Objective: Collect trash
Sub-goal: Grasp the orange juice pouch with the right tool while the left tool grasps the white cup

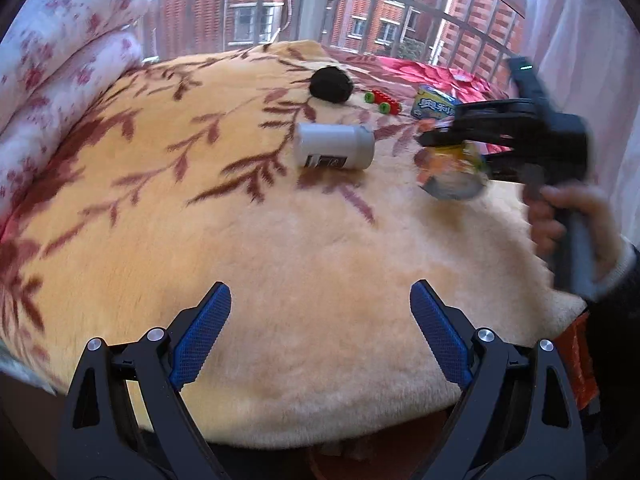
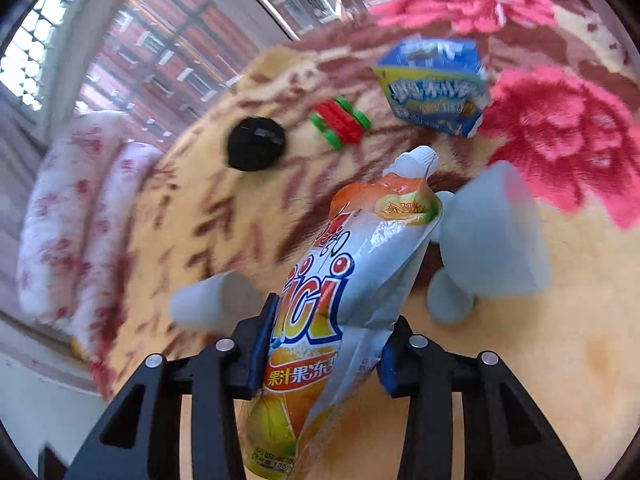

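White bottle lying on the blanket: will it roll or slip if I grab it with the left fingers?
The white bottle lies on its side, so a nudge may roll it, though the plush blanket should damp that. It looks rigid and smooth; possibly slippery.

My left camera looked low across the bed (image 1: pixel 280 240) toward the window (image 1: pixel 280 8). My right camera sat closer, tilted, facing the same window (image 2: pixel 160 52). Both caught the black ball (image 1: pixel 330 84) (image 2: pixel 256 143) and toy car (image 1: pixel 383 101) (image 2: pixel 340 122).
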`<action>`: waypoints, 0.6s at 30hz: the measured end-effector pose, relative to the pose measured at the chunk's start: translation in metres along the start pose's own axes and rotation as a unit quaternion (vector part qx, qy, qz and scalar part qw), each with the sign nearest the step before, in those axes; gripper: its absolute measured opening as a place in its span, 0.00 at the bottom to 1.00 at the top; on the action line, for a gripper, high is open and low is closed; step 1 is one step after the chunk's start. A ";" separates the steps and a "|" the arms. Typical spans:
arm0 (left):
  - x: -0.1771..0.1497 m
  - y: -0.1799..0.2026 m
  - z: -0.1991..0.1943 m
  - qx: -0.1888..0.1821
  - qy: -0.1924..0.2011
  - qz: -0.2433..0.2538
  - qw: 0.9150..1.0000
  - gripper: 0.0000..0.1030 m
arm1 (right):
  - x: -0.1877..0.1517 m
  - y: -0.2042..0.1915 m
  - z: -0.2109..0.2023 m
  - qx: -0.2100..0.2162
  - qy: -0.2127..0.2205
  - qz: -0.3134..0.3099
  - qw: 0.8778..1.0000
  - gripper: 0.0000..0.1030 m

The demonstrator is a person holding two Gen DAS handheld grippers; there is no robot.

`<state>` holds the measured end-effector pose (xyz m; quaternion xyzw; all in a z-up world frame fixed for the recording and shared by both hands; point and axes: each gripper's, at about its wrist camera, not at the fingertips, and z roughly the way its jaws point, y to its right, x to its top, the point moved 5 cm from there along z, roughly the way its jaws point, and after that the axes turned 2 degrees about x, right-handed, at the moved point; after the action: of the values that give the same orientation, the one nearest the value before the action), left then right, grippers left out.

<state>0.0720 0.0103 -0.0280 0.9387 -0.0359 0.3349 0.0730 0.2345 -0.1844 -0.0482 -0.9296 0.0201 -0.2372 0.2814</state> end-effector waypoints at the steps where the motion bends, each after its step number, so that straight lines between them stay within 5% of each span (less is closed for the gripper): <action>1: 0.004 0.002 0.003 0.003 0.000 0.012 1.000 0.86 | -0.005 -0.002 -0.010 0.007 0.005 -0.008 1.000 0.41; 7: 0.060 0.016 0.028 0.004 0.029 0.159 0.987 0.86 | -0.051 -0.005 -0.068 0.016 0.029 -0.057 0.998 0.41; 15: 0.104 0.017 0.090 -0.052 -0.008 0.365 0.929 0.86 | -0.099 0.023 -0.099 0.022 0.038 -0.018 0.999 0.41; 18: 0.116 0.018 0.113 -0.065 -0.017 0.385 0.920 0.86 | -0.107 0.031 -0.098 0.016 0.033 -0.008 0.999 0.41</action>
<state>0.2299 -0.0279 -0.0384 0.8513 -0.4174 0.3178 -0.0014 0.0986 -0.2428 -0.0388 -0.9165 0.0185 -0.2705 0.2940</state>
